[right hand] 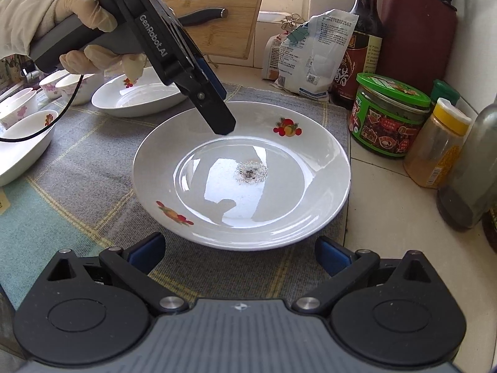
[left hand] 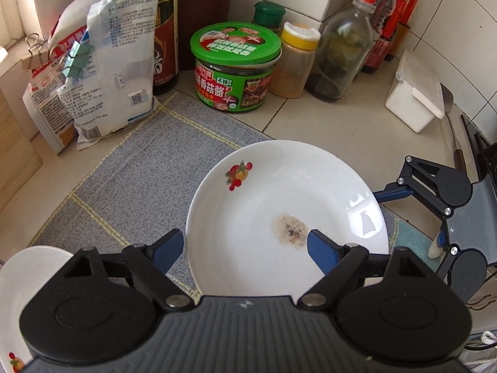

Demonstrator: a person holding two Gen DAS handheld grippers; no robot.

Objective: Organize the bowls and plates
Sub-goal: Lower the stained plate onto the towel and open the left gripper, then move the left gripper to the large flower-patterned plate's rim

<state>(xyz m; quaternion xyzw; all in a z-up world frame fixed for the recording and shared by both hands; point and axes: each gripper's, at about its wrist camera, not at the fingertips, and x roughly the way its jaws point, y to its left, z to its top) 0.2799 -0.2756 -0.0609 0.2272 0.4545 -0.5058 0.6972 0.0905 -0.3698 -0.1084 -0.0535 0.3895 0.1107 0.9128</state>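
A white plate [left hand: 279, 202] with fruit decals and a speckled stain in its middle lies on a grey woven mat [left hand: 139, 186]. My left gripper [left hand: 245, 248] hovers open over the plate's near-left rim, pads clear of it. In the right wrist view one of its fingers [right hand: 217, 115] hangs just above the plate [right hand: 242, 174], held by a gloved hand [right hand: 87, 15]. My right gripper [right hand: 240, 251] is open just short of the plate's near rim, holding nothing. A second decorated plate [right hand: 139, 93] lies further back on the mat.
Several white bowls [right hand: 25, 143] stand at the mat's left end. A green-lidded jar [left hand: 236, 68], spice bottle [left hand: 295, 62], glass bottle [left hand: 341, 52], clipped bags [left hand: 105, 71] and a white box [left hand: 413, 99] line the back. A cutting board [right hand: 217, 9] leans by the window.
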